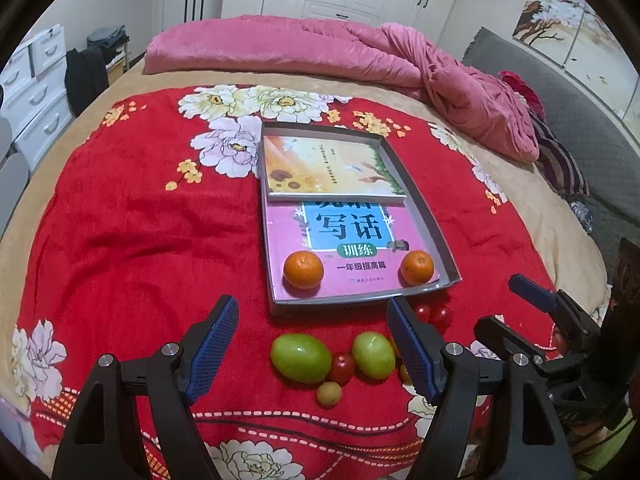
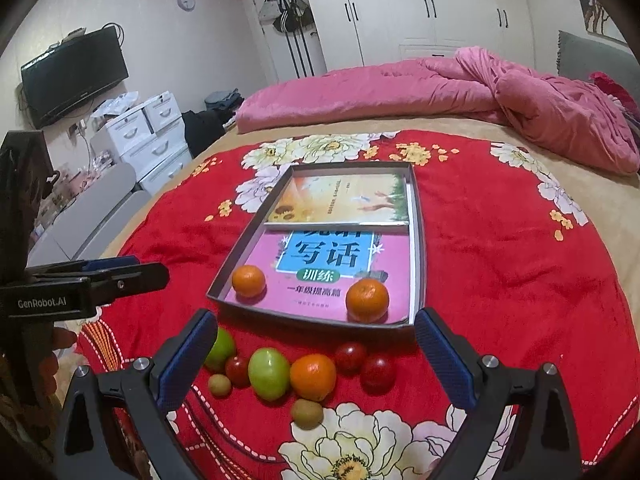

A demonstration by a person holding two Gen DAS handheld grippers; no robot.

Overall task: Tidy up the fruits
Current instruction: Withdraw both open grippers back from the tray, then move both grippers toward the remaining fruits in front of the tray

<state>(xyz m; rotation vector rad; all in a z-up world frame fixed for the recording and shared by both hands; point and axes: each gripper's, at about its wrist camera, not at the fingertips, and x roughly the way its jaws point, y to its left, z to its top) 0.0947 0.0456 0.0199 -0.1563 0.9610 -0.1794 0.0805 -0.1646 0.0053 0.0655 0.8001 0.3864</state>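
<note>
Loose fruit lies in a row on the red flowered blanket (image 1: pixel 140 220) in front of a grey tray (image 1: pixel 430 220). In the left wrist view my left gripper (image 1: pixel 316 344) is open over two green fruits (image 1: pixel 301 358), a cherry tomato (image 1: pixel 342 367) and a small yellowish fruit (image 1: pixel 329 393), touching none. My right gripper (image 2: pixel 316 356) is open above a green fruit (image 2: pixel 269 374), an orange (image 2: pixel 313 377), two red tomatoes (image 2: pixel 350 357) and a brownish fruit (image 2: pixel 307 413). Two oranges (image 2: pixel 249 281) (image 2: pixel 367 301) sit on the pink book inside the grey tray (image 2: pixel 418 240).
The tray holds two books, a pink one (image 1: pixel 288 232) near and a sunflower one (image 1: pixel 328 166) far. A pink quilt (image 1: pixel 320 48) is piled along the far side of the bed. White drawers (image 2: pixel 152 136) and a TV (image 2: pixel 76 74) stand at the left.
</note>
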